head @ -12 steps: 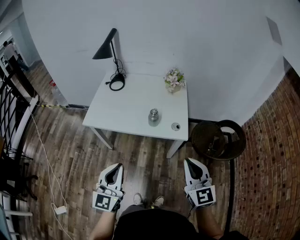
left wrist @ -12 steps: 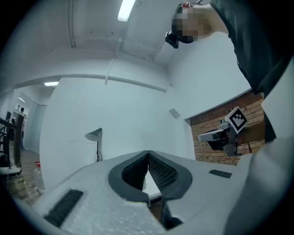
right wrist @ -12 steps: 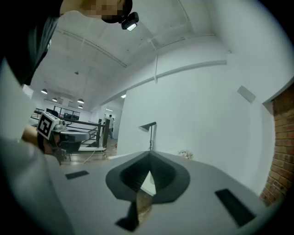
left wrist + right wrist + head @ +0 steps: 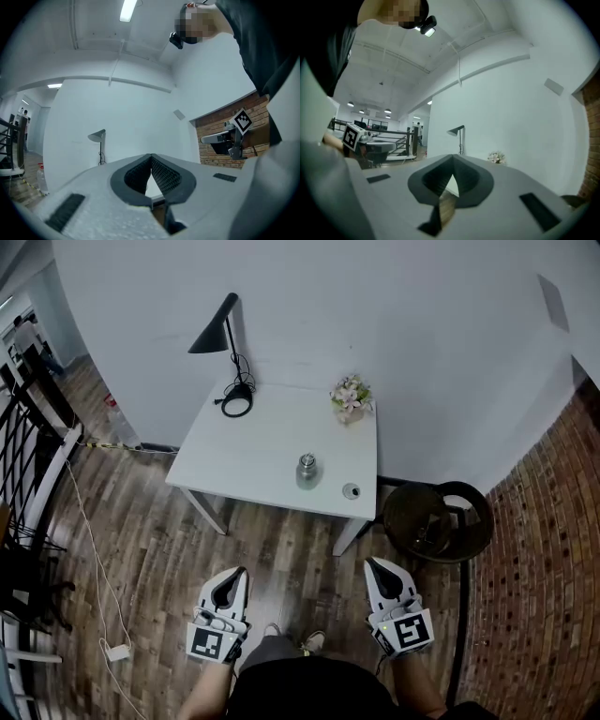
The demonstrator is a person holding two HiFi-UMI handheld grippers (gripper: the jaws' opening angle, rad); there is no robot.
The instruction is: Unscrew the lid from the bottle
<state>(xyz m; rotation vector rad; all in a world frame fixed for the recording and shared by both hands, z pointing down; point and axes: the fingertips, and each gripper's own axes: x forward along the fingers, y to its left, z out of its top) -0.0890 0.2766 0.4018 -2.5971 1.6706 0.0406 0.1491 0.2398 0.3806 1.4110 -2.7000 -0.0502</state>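
Note:
A small silver metal bottle [image 4: 307, 472] stands upright near the front of the white table [image 4: 253, 457] in the head view. A small round lid-like piece [image 4: 351, 491] lies on the table to its right. My left gripper [image 4: 229, 577] and right gripper [image 4: 377, 568] hang low near the person's body, well short of the table, both shut with nothing between the jaws. In the left gripper view the left gripper [image 4: 151, 157] has its pads meeting at the tip. The right gripper [image 4: 452, 158] looks the same in its own view. The bottle is hidden in both gripper views.
A black desk lamp [image 4: 218, 341] and its cable stand at the table's back left. A small flower pot [image 4: 348, 400] sits at the back right. A dark round stool [image 4: 437, 519] stands right of the table by a brick wall [image 4: 544, 549]. A white cable [image 4: 94, 559] trails over the wooden floor.
The view has shifted slightly. Both grippers stay low and shut in nearly the same place.

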